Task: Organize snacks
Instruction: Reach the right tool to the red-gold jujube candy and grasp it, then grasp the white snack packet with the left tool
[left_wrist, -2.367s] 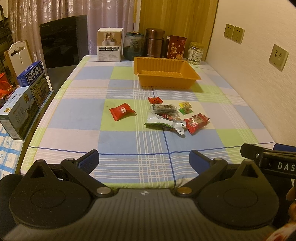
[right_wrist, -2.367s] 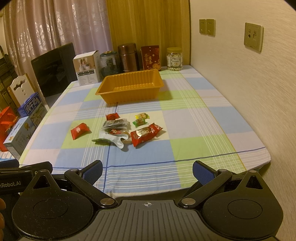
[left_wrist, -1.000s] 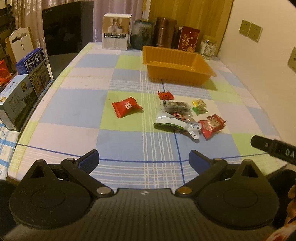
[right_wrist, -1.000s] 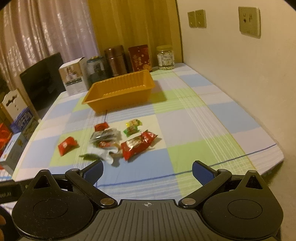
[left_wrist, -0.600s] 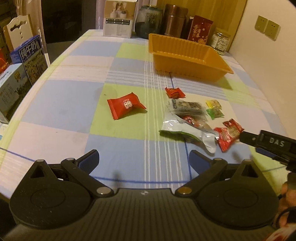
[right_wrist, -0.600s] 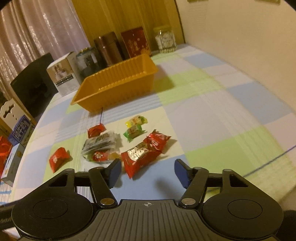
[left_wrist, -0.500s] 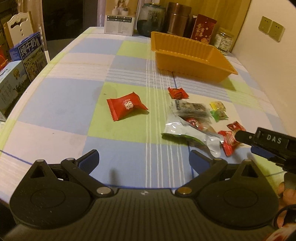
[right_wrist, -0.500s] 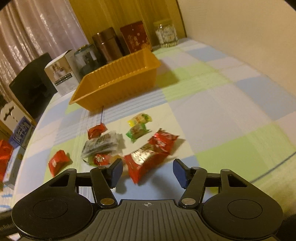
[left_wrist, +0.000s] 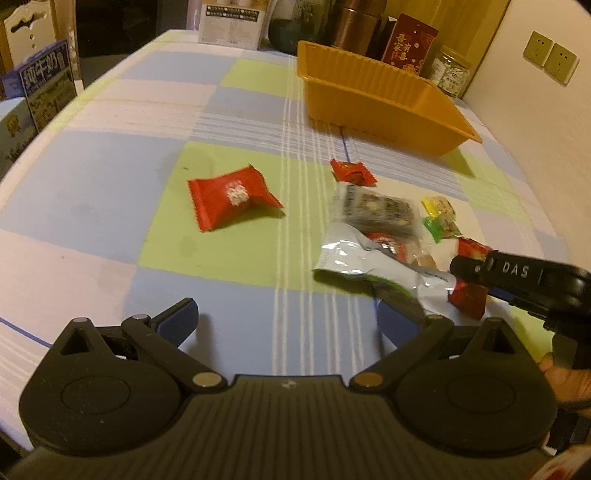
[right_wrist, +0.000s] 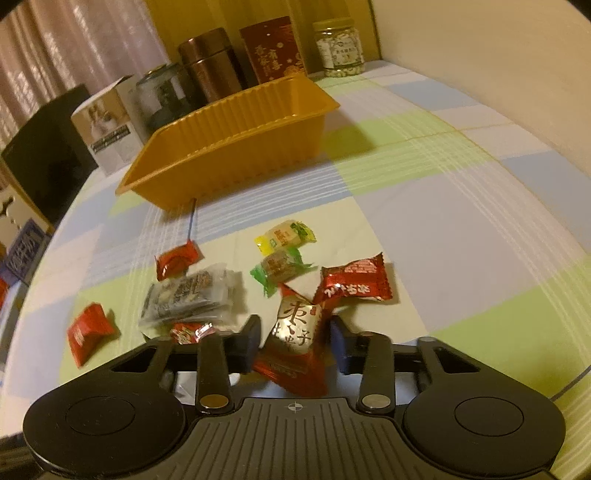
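Note:
An orange tray (left_wrist: 373, 99) (right_wrist: 236, 136) stands at the back of the checked tablecloth. In front of it lie snacks: a red packet (left_wrist: 229, 195) (right_wrist: 86, 332) apart at the left, a small red candy (left_wrist: 351, 171) (right_wrist: 177, 260), a dark bar (left_wrist: 376, 208) (right_wrist: 192, 295), a silver pouch (left_wrist: 365, 262), yellow (right_wrist: 284, 236) and green (right_wrist: 280, 267) candies, and a red wrapper (right_wrist: 354, 284). My right gripper (right_wrist: 295, 341) has its fingers closed around a long red-and-gold packet (right_wrist: 295, 332). My left gripper (left_wrist: 286, 319) is open and empty, near the table's front edge.
Along the back stand a white box (right_wrist: 107, 129), a dark jar (right_wrist: 162, 96), a copper canister (right_wrist: 210, 62), a red box (right_wrist: 273, 48) and a glass jar (right_wrist: 340, 48). Blue cartons (left_wrist: 40, 85) stand off the table's left edge. A wall runs along the right.
My right gripper moved forward and down to the snack pile and narrowed its fingers around the long red-and-gold packet. My left gripper moved forward over the table and stayed open.

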